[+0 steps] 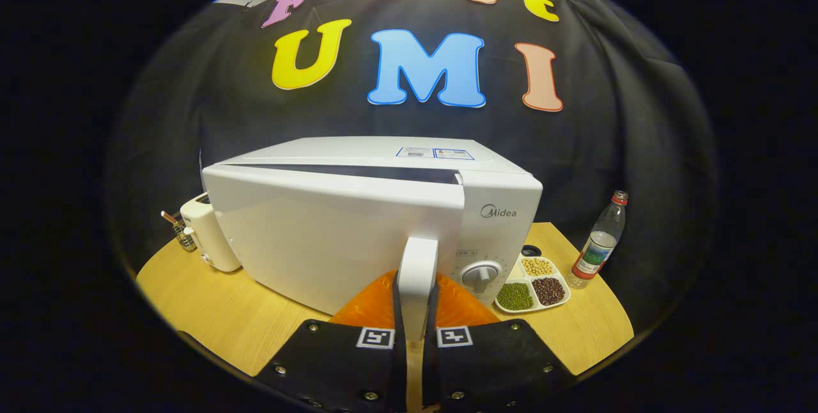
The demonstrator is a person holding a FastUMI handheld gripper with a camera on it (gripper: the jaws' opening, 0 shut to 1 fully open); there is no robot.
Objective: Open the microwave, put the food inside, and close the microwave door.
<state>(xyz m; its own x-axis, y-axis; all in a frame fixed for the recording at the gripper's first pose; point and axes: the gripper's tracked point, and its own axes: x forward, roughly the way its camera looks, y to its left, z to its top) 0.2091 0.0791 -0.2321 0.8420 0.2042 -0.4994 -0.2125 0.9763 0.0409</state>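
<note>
Gripper view shows the gripper point(416, 327) at lower centre, its fingers closed onto the white door handle point(417, 272) of the microwave point(358, 221), whose door stands slightly ajar. Right of the microwave, a divided dish of beans point(533, 285) and a water bottle point(601, 240) stand on the wooden table point(211, 311).

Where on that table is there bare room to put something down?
Bare wood lies in front of the small white appliance, beside the microwave's part-open door, which the gripper clamps by its handle. It is crowded between the divided bean dish and the water bottle.

black cloth wall point(607, 112), wooden table point(211, 311) — warm light
</note>
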